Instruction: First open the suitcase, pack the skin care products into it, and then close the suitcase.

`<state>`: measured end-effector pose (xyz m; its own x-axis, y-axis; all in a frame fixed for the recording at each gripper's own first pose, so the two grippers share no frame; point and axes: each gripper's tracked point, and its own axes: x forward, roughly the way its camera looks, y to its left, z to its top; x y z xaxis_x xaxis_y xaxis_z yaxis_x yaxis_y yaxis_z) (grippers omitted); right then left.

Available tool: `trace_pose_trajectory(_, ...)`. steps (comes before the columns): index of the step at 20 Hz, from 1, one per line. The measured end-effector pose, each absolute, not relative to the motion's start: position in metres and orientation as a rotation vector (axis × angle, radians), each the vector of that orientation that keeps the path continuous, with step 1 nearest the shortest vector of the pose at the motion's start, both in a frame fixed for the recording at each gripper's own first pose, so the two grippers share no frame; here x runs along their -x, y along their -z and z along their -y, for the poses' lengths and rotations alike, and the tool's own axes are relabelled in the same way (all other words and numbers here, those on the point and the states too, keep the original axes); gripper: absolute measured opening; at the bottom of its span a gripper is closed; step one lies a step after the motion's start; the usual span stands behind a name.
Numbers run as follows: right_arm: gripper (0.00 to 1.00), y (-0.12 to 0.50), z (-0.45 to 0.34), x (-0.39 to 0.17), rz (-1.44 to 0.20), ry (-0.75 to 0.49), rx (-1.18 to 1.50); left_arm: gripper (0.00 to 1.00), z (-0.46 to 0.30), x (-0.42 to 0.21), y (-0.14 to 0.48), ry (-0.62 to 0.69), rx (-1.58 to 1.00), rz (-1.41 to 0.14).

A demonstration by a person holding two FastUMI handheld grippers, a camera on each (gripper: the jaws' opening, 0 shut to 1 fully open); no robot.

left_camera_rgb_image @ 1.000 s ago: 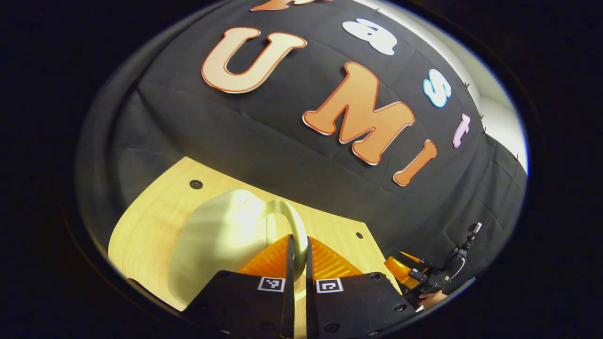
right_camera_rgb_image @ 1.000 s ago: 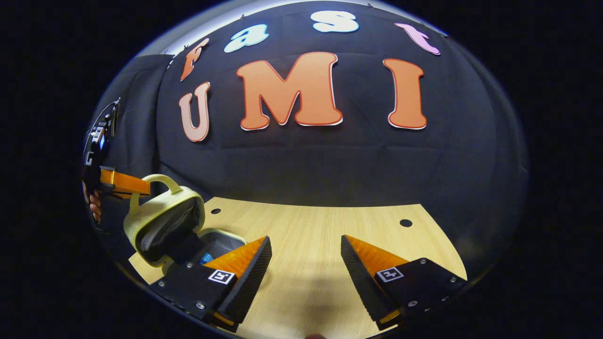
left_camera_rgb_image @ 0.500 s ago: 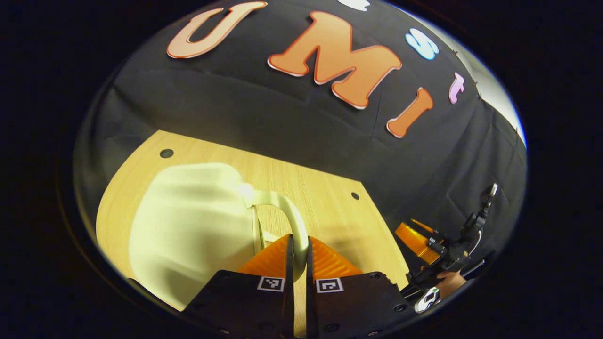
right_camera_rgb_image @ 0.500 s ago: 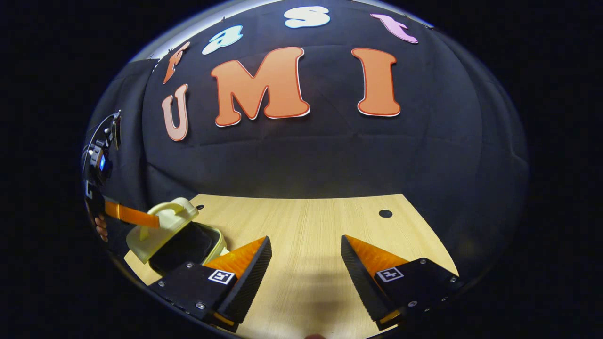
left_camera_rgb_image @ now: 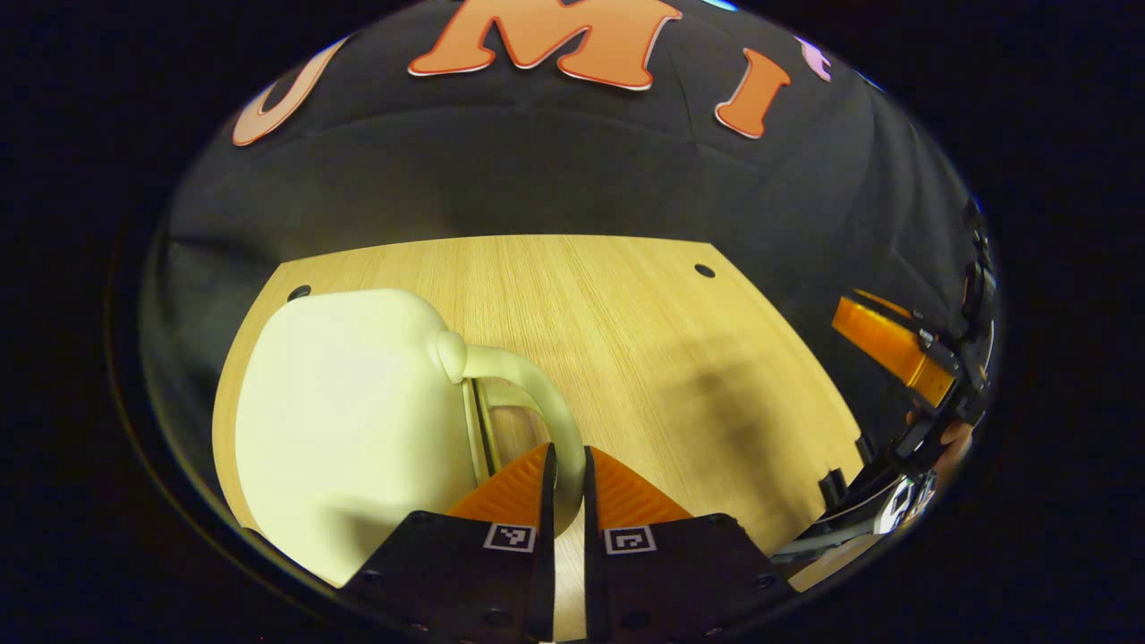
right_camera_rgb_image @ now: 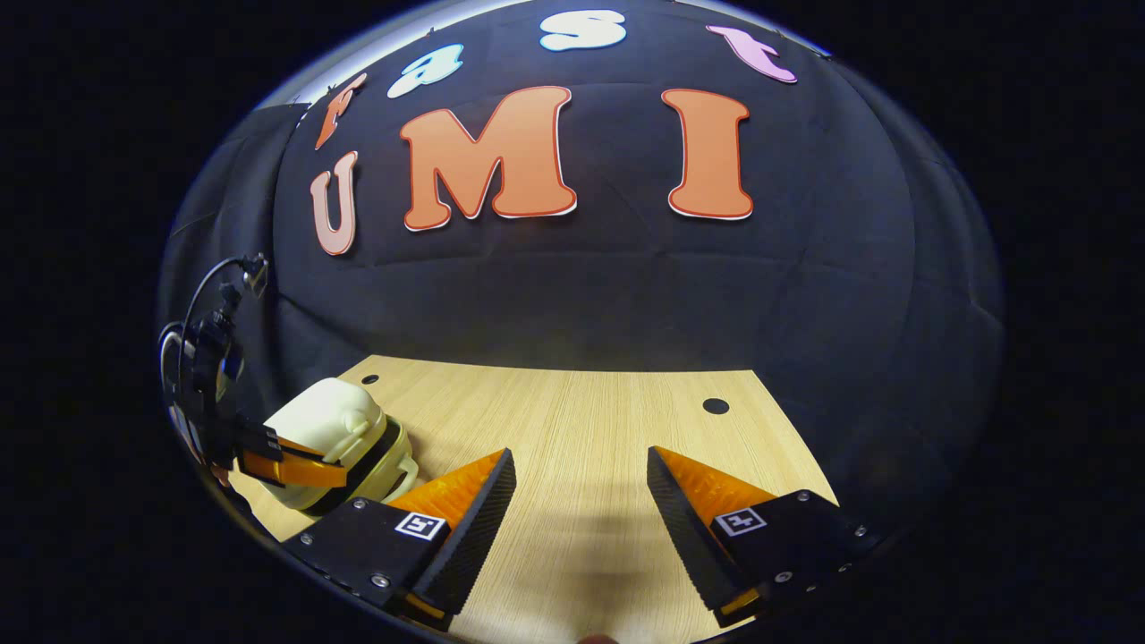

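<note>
Closing step: the left gripper point(left_camera_rgb_image: 565, 478) has both fingers clamped on the suitcase handle point(left_camera_rgb_image: 528, 380). Guide the lid down squarely onto the base until the halves meet all round (in my judgement a thin dark gap remains at the seam), then release. The suitcase point(right_camera_rgb_image: 335, 443) is small, pale cream, smooth and rounded, lying on the wooden table point(right_camera_rgb_image: 581, 420) at its left edge. The right gripper point(right_camera_rgb_image: 581, 501) hangs to the suitcase's right, jaws spread wide and holding nothing.
</note>
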<state>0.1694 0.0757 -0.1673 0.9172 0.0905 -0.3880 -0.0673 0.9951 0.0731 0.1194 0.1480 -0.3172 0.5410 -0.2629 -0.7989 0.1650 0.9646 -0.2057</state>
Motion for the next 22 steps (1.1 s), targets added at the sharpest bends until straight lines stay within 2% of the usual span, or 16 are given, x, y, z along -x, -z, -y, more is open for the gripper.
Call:
trace_pose_trajectory(3,0.94,0.166,-0.074,-0.168,-0.398,-0.092,-0.054,0.17,-0.107,-0.109,0.328,0.304,0.125,-0.993)
trace_pose_trajectory(4,0.94,0.166,-0.073,-0.166,-0.397,-0.091,-0.050,0.13,-0.094,-0.111,0.330,0.340,0.135,-0.982)
trace_pose_trajectory(5,0.94,0.164,-0.072,-0.165,-0.392,-0.093,-0.045,0.17,-0.087,-0.109,0.326,0.354,0.105,-0.965)
trace_pose_trajectory(7,0.94,0.158,-0.071,-0.164,-0.379,-0.099,-0.048,0.37,-0.084,-0.115,0.324,0.352,0.017,-0.930)
trace_pose_trajectory(8,0.94,0.154,-0.072,-0.164,-0.368,-0.102,-0.053,0.36,-0.082,-0.121,0.318,0.350,-0.009,-0.902)
trace_pose_trajectory(10,0.94,0.144,-0.070,-0.163,-0.342,-0.099,-0.060,0.43,-0.076,-0.124,0.308,0.349,-0.021,-0.861)
trace_pose_trajectory(12,0.94,0.128,-0.069,-0.164,-0.298,-0.091,-0.056,0.60,-0.074,-0.133,0.292,0.315,-0.043,-0.779)
trace_pose_trajectory(13,0.94,0.123,-0.068,-0.163,-0.281,-0.088,-0.049,0.73,-0.077,-0.139,0.273,0.292,-0.059,-0.734)
trace_pose_trajectory(14,0.94,0.117,-0.069,-0.164,-0.265,-0.090,-0.042,0.78,-0.083,-0.143,0.258,0.263,-0.069,-0.681)
trace_pose_trajectory(16,0.93,0.105,-0.076,-0.167,-0.242,-0.103,-0.036,0.82,-0.080,-0.149,0.234,0.216,-0.058,-0.594)
trace_pose_trajectory(18,0.93,0.093,-0.081,-0.164,-0.211,-0.114,-0.021,0.82,-0.076,-0.152,0.208,0.174,-0.036,-0.516)
trace_pose_trajectory(20,0.93,0.081,-0.087,-0.163,-0.169,-0.127,0.001,0.91,-0.078,-0.156,0.179,0.111,-0.021,-0.420)
trace_pose_trajectory(21,0.93,0.079,-0.090,-0.163,-0.165,-0.137,0.004,0.99,-0.078,-0.158,0.164,0.083,-0.004,-0.380)
trace_pose_trajectory(22,0.93,0.078,-0.094,-0.162,-0.162,-0.144,0.001,1.00,-0.079,-0.160,0.146,0.056,0.007,-0.330)
